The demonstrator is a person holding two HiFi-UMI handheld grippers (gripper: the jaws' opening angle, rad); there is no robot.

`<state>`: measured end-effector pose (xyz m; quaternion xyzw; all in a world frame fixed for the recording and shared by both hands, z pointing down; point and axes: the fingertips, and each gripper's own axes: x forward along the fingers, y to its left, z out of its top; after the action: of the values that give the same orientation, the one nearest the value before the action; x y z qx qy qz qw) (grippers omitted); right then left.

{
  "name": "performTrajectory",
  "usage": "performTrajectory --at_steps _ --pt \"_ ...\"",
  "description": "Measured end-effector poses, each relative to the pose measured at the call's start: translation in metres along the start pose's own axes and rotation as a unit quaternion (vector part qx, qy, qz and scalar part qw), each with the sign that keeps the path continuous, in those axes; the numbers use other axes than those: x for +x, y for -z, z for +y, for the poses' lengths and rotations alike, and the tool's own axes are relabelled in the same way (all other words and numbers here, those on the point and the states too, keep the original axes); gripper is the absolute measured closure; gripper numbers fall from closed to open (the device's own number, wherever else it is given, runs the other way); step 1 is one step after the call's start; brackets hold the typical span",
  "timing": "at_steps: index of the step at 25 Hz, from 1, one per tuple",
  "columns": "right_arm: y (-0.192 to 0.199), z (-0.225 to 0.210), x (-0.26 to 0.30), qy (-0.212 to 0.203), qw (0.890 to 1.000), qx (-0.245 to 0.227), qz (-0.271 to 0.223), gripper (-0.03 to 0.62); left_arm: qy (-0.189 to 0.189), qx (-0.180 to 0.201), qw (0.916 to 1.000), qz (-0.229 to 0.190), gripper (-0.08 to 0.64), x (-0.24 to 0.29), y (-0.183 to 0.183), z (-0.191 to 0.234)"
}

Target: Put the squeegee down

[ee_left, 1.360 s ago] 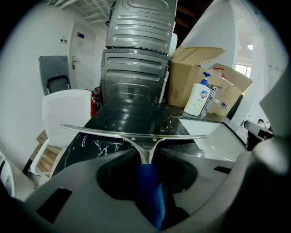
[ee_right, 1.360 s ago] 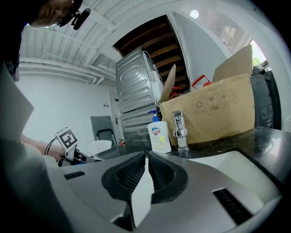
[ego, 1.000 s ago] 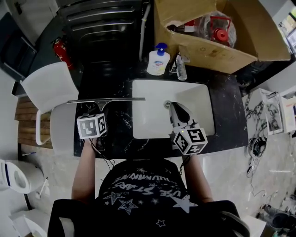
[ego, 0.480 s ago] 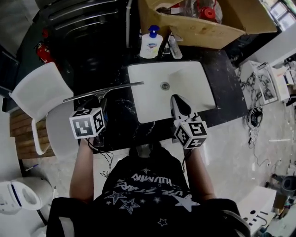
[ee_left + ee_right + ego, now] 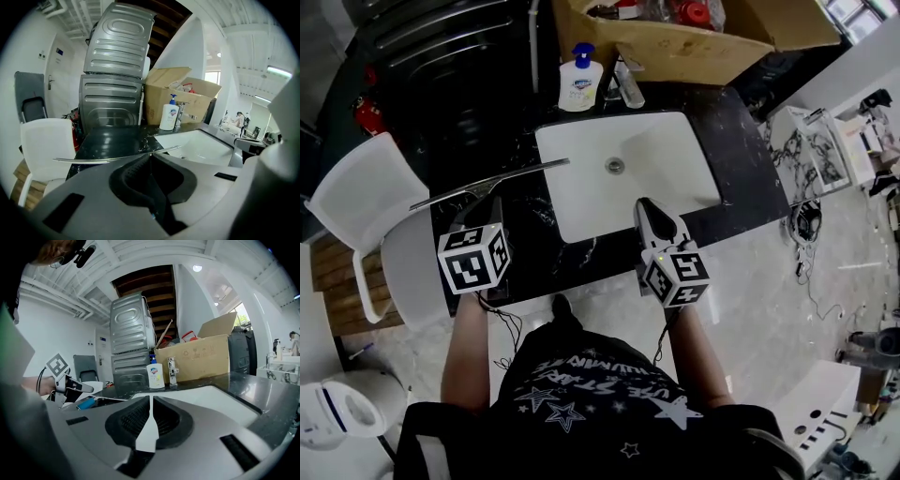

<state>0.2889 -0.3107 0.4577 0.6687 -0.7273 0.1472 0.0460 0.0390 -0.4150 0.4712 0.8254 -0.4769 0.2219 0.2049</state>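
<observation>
Fingers (image 5: 131, 176) of the left gripper (image 5: 150, 157) are closing, nearly together and with nothing between them; the head view hides this under the marker cube (image 5: 473, 258). The squeegee (image 5: 80, 160) lies just beyond them on the black tabletop (image 5: 530, 230), one blade end over the rim of the sink (image 5: 675, 159). The right gripper (image 5: 150, 401) has its fingers (image 5: 133, 420) meeting at the tips, empty, by the sink's near edge.

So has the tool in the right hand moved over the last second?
Yes. The right gripper has drawn back toward the person: earlier its tip reached well over the sink, now it only just reaches the sink's front rim.
</observation>
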Motion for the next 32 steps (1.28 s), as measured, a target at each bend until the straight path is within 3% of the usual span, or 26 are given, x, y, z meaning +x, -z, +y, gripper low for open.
performTrajectory --at_steps 17,32 --pt "0.031 0.021 -0.115 -0.007 1.000 0.023 0.002 0.539 0.034 0.018 0.9992 -0.006 0.540 -0.092 0.042 -0.074" --pt "0.066 0.070 -0.249 0.020 0.999 0.024 -0.018 0.538 0.062 0.034 0.9972 -0.022 0.540 -0.199 0.110 -0.099"
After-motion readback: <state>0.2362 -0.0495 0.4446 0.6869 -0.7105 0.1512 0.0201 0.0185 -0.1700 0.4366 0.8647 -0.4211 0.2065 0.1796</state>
